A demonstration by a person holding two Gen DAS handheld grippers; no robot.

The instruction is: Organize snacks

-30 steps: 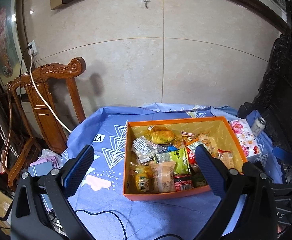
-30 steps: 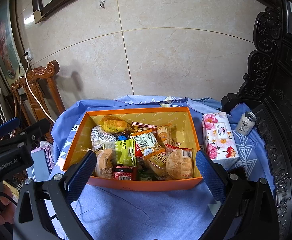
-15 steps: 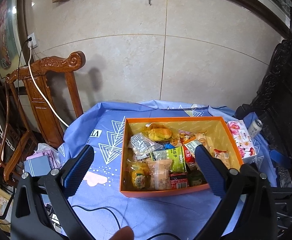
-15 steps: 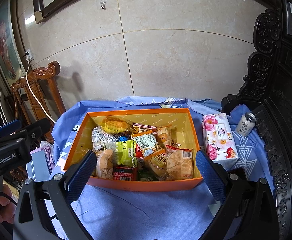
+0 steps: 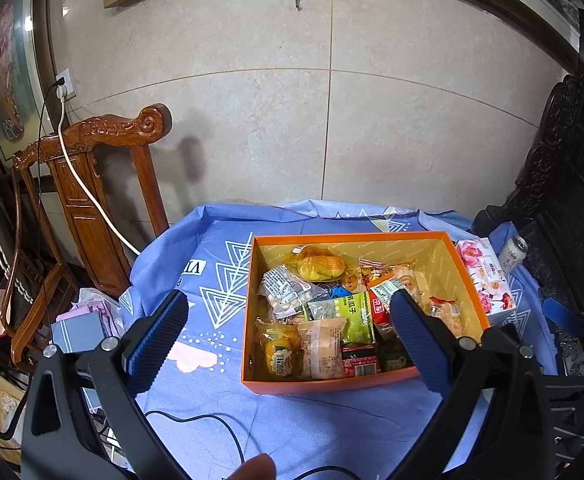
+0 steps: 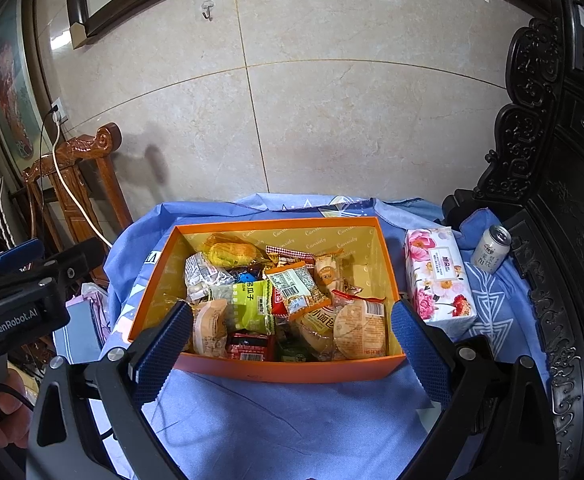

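An orange box (image 5: 324,386) (image 6: 292,372) full of several wrapped snacks sits on a blue tablecloth. A green packet (image 5: 350,314) (image 6: 248,306) lies in its middle, a yellow packet (image 5: 318,262) (image 6: 228,252) at the back, a round bread pack (image 6: 358,332) at the front right. My left gripper (image 5: 288,340) is open and empty, held above the table in front of the box's left part. My right gripper (image 6: 292,354) is open and empty, held over the box's front wall. The left gripper's body (image 6: 20,304) shows at the left of the right wrist view.
A floral tissue pack (image 6: 438,280) (image 5: 486,280) and a drink can (image 6: 491,248) (image 5: 512,252) lie right of the box. A carved wooden chair (image 5: 96,196) stands left of the table, dark carved furniture (image 6: 552,200) at the right. A black cable (image 5: 212,420) crosses the cloth's front.
The left gripper has drawn back and tilted a little, so the box sits slightly further right and lower in its view. The right gripper has hardly moved. Both stay open.
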